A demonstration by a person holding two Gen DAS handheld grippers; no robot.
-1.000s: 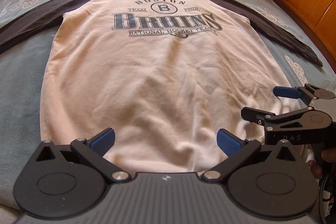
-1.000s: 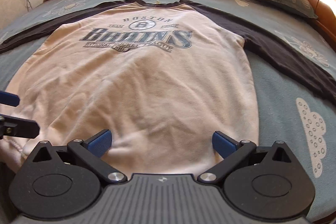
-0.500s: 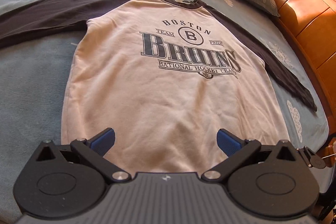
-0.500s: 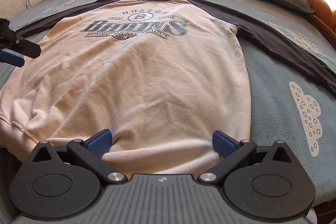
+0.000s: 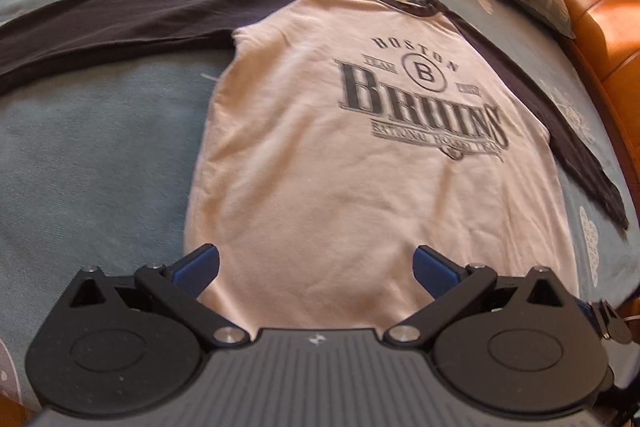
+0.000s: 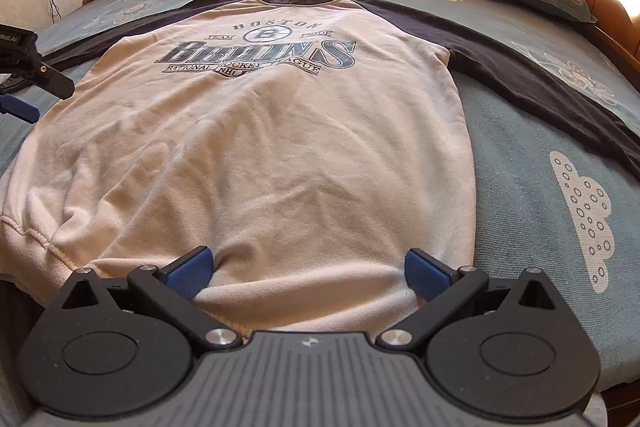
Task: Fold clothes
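Facing a sweatshirt [image 6: 256,155] spread flat and print-up on the bed [image 6: 520,163], unfolded.

We hold both tools empty: our left gripper [image 5: 316,267] hovers above the hem with its fingers wide apart, and our right gripper [image 6: 306,269] sits low over the hem, fingers just as wide, gripping nothing. The cream body lies smooth, and both dark sleeves [image 5: 120,15] stretch straight out to the sides across the blue sheet. We judge this a laid-out garment awaiting a fold; any fold calls for pinching an edge, hem corner or sleeve, cleanly through both layers and carrying it over without dragging the rest.
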